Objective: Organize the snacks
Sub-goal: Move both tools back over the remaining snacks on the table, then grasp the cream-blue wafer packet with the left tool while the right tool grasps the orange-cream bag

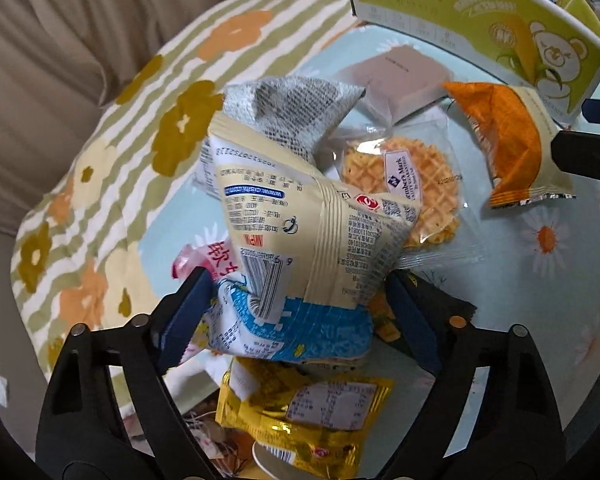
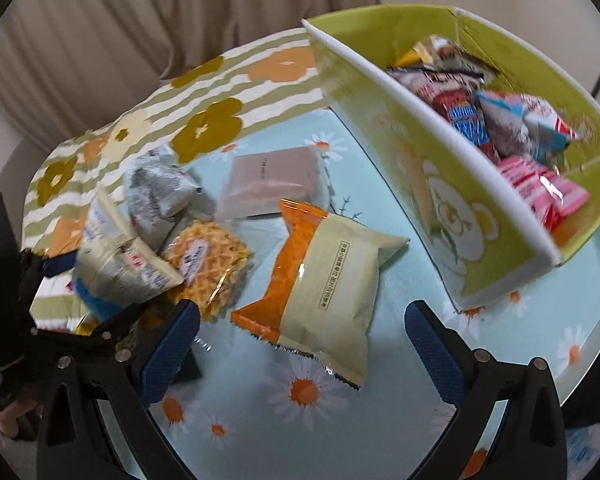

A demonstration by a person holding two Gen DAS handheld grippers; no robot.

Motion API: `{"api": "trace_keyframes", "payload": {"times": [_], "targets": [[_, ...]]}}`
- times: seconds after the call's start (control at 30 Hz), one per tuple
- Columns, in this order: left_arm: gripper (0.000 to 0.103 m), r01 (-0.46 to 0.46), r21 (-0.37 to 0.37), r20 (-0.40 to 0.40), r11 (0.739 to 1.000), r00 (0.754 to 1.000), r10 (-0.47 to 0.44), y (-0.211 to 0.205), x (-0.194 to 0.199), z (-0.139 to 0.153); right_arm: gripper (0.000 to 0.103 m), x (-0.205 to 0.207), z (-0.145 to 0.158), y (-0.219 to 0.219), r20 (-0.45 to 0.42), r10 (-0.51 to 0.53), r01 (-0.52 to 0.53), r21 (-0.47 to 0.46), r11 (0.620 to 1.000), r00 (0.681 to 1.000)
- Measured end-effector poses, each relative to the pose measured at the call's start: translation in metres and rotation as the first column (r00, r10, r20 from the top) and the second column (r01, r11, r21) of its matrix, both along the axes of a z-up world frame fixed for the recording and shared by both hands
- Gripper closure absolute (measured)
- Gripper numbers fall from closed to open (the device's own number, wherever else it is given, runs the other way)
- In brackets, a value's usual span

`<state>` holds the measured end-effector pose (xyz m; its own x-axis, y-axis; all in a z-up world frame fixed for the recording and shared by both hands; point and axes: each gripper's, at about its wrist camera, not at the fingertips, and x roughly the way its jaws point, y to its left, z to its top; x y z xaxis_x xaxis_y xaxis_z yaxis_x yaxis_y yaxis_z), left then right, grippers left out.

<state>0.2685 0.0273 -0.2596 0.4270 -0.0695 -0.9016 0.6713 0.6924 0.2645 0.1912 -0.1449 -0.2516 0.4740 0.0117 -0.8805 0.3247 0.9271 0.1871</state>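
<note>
The left gripper [image 1: 300, 304] pinches a light, crinkly cream-and-blue snack packet [image 1: 300, 248] by its puffed middle above the surface [image 2: 380, 420], while the right gripper [image 2: 300, 344] hangs wide open and empty over an orange-and-cream packet [image 2: 324, 292] beside the green box [image 2: 428, 136]

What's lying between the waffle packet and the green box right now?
The orange-and-cream packet lies between the waffle packet and the green box, clearest in the right wrist view.

On the table [image 2: 380, 420] the box [image 2: 440, 200] stands at the right, with many snack packs [image 2: 512, 128] inside. Left of it lies the pillow pack [image 2: 324, 280], the flat pack [image 2: 276, 180] behind it, and the waffle [image 2: 212, 264] further left, beside the printed bag [image 1: 300, 220].
</note>
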Motion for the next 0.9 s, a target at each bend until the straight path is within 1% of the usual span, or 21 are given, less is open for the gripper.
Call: {"api": "trace_keyframes", "payload": {"times": [0.13,0.17,0.2,0.37,0.73,0.83,0.9], "targets": [[0.019,0.020,-0.010,-0.007,1.000,1.000,-0.020,-0.002,0.004,-0.003,0.001,0.002,-0.012,-0.004,-0.019,-0.048,0.048,0.013,0.999,0.999],[0.022,0.024,-0.010,-0.010,1.000,1.000,-0.024,-0.003,0.005,-0.003,0.001,0.003,-0.016,-0.007,-0.028,-0.062,0.063,0.019,0.998,0.998],[0.026,0.029,-0.013,-0.016,0.999,0.999,-0.029,-0.004,0.006,-0.003,0.001,0.005,-0.019,-0.008,-0.034,-0.072,0.073,0.024,0.997,0.997],[0.037,0.028,-0.032,-0.031,0.999,0.999,-0.029,-0.001,0.008,0.001,0.001,0.012,-0.027,-0.014,-0.049,-0.110,0.112,0.032,0.993,0.993],[0.038,-0.017,-0.080,-0.054,0.997,0.998,0.013,0.005,0.001,0.013,0.002,0.022,-0.034,-0.018,-0.057,-0.126,0.127,0.013,0.992,0.990],[0.038,-0.031,-0.093,-0.059,0.995,0.998,0.026,0.006,-0.001,0.015,0.008,0.030,-0.038,-0.019,-0.058,-0.120,0.122,0.018,0.992,0.991],[0.038,-0.036,-0.098,-0.058,0.995,0.998,0.030,0.005,-0.003,0.017,0.020,0.032,-0.042,-0.019,-0.068,-0.107,0.110,0.035,0.993,0.992]]}}
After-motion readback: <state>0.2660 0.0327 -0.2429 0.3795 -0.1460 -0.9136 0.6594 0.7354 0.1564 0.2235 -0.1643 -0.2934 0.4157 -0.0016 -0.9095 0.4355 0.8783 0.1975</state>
